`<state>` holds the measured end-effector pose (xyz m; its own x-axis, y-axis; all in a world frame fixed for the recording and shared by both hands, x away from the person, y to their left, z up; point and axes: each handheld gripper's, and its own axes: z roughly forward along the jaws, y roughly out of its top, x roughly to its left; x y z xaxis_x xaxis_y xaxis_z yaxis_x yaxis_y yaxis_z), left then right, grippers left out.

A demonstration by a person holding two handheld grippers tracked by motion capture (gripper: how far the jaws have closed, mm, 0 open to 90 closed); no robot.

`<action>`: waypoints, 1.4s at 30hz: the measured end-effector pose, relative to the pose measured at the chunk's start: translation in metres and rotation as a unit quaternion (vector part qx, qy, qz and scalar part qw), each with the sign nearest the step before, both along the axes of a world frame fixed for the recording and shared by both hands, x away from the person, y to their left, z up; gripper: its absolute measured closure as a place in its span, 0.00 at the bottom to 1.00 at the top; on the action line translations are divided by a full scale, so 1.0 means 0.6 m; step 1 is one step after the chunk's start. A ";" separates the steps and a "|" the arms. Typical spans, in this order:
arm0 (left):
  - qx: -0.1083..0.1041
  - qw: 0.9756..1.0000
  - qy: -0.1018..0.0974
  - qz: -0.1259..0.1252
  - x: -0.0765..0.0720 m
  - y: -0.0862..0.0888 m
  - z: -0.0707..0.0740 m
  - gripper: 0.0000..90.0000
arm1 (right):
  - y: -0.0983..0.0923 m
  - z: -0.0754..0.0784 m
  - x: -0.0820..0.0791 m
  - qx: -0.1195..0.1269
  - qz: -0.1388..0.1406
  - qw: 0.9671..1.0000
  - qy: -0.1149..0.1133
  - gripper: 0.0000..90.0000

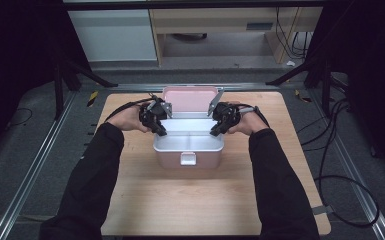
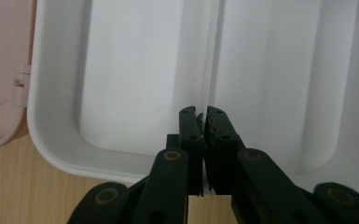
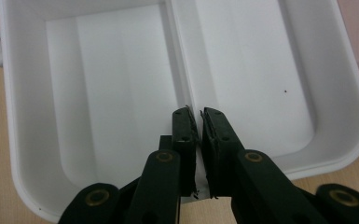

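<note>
Pink lunch box (image 1: 188, 159) sits mid-desk (image 1: 145, 200), lid (image 1: 190, 98) hinged open toward the far edge. A white inner tray (image 1: 188, 141) with two compartments sits inside it.

Left claw (image 1: 161, 131) is clamped on the tray's centre divider wall (image 2: 210, 70) at the tray's left end. In the left gripper view the jaws are pinched together right on that ridge. Right claw (image 1: 215, 131) is doing the same at the opposite end, with its jaws closed on the divider (image 3: 179, 56) in the right gripper view.

Looks like you're lifting the tray out of the box. To do it well:
- raise both hands together, straight up
- keep the tray level so it doesn't jam against the box walls
- keep the pinch firm; the ridge is thin, smooth plastic and could slip
- stop if the pink base comes up with it

Hard to read:
- the high view is small, claws and hands cover the tray ends
- can't tell how deep the pads sit on the ridge
- the box base is out of frame in both gripper views, so can't tell whether the tray is still fully seated
</note>
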<state>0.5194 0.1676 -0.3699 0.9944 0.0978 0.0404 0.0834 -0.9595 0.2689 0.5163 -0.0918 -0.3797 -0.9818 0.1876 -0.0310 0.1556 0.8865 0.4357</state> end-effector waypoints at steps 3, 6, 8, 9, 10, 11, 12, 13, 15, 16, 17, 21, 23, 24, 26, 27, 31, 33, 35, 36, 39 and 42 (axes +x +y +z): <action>0.003 1.000 0.001 -0.004 0.001 -0.002 0.001 0.96 | 0.000 0.001 -0.001 -0.001 0.001 1.000 -0.002 0.93; 0.005 1.000 0.000 -0.006 0.000 -0.003 0.003 0.97 | 0.001 0.002 -0.001 -0.003 0.002 1.000 -0.006 0.94; 0.006 1.000 -0.002 -0.007 -0.001 -0.003 0.005 0.97 | 0.001 0.005 -0.003 -0.003 0.002 1.000 -0.006 0.94; 0.006 1.000 -0.004 -0.007 -0.003 -0.003 0.007 0.97 | 0.001 0.006 -0.004 -0.003 0.000 1.000 -0.005 0.94; 0.006 1.000 -0.006 -0.009 -0.004 -0.004 0.008 0.97 | 0.000 0.008 -0.005 0.000 0.002 1.000 -0.007 0.94; 0.005 1.000 -0.007 -0.008 -0.006 -0.004 0.011 0.97 | -0.001 0.009 -0.005 0.001 0.002 1.000 -0.006 0.95; 0.006 1.000 -0.011 -0.010 -0.007 -0.005 0.013 0.97 | -0.002 0.011 -0.007 0.003 0.002 1.000 -0.005 0.95; 0.005 1.000 -0.014 -0.010 -0.008 -0.005 0.015 0.97 | -0.003 0.014 -0.008 0.005 0.002 1.000 -0.007 0.95; 0.003 1.000 -0.019 -0.009 -0.011 -0.004 0.022 0.97 | -0.005 0.019 -0.010 0.008 0.001 1.000 -0.011 0.95; -0.001 1.000 -0.021 -0.009 -0.012 -0.003 0.026 0.97 | -0.006 0.022 -0.010 0.010 0.002 1.000 -0.014 0.95; -0.002 1.000 -0.025 -0.009 -0.014 -0.002 0.030 0.97 | -0.007 0.027 -0.012 0.012 0.003 1.000 -0.017 0.95; -0.002 0.999 -0.038 -0.009 -0.021 -0.001 0.053 0.97 | -0.008 0.046 -0.019 0.020 0.009 0.999 -0.030 0.95; -0.001 0.999 -0.044 -0.010 -0.030 -0.003 0.066 0.97 | -0.009 0.057 -0.024 0.021 0.012 0.999 -0.039 0.95; -0.002 0.999 -0.044 -0.009 -0.035 -0.003 0.071 0.97 | -0.010 0.063 -0.028 0.022 0.013 0.999 -0.039 0.96; -0.003 0.999 -0.044 -0.014 -0.048 -0.005 0.079 0.97 | -0.012 0.073 -0.039 0.022 0.016 0.999 -0.041 0.96; -0.004 0.999 -0.044 -0.015 -0.055 -0.005 0.082 0.97 | -0.012 0.077 -0.046 0.020 0.019 0.999 -0.043 0.96; -0.005 0.999 -0.038 -0.009 -0.082 -0.007 0.100 0.97 | -0.015 0.093 -0.074 0.019 0.019 0.999 -0.041 0.96; -0.004 0.999 -0.039 -0.009 -0.098 -0.008 0.110 0.97 | -0.015 0.104 -0.092 0.019 0.019 0.999 -0.041 0.96; -0.006 0.999 -0.040 -0.009 -0.113 -0.008 0.117 0.97 | -0.016 0.113 -0.106 0.017 0.020 0.999 -0.043 0.96; -0.010 0.999 -0.039 -0.009 -0.120 -0.007 0.119 0.97 | -0.016 0.118 -0.116 0.016 0.023 0.999 -0.046 0.97; -0.020 0.999 -0.031 -0.005 -0.142 -0.002 0.119 0.97 | -0.015 0.130 -0.143 0.015 0.029 0.998 -0.046 0.97; -0.024 0.999 -0.035 -0.005 -0.166 0.002 0.117 0.96 | -0.013 0.134 -0.168 0.015 0.033 0.998 -0.052 0.97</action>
